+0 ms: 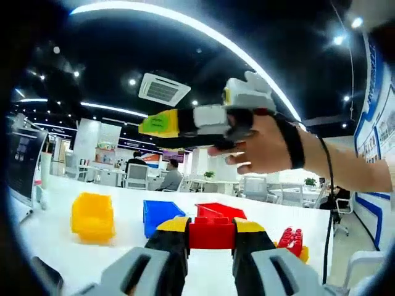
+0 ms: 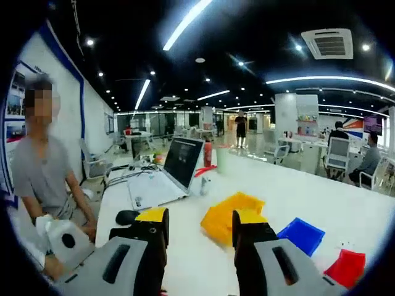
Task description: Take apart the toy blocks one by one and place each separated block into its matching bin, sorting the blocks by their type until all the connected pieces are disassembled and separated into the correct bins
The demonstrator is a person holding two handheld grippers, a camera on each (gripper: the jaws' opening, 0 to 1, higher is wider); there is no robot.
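Left gripper [image 1: 211, 237]: jaws clenching a red block [image 1: 211, 232] and holding it above the white table [image 1: 62, 246]. Right gripper [image 2: 199, 231]: jaws standing apart, gripping nothing; it is hovering high in the left gripper view, held in a hand [image 1: 262, 145]. Yellow bin [image 1: 92, 217], blue bin [image 1: 159, 214] and red bin [image 1: 217, 211] are sitting in a row on the table. More red blocks [image 1: 292, 240] are lying to the right of the bins. An open laptop [image 2: 170, 169] is sitting beyond the yellow bin.

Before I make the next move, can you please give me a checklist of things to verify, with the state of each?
1. Left gripper holds the red block between its jaws: ok.
2. Right gripper is free: ok, open, nothing between its jaws.
3. Red bin is unobstructed: ok, just behind the block.
4. Yellow bin and blue bin stand apart on the table: ok.
5. Remaining blocks still joined: cannot tell.
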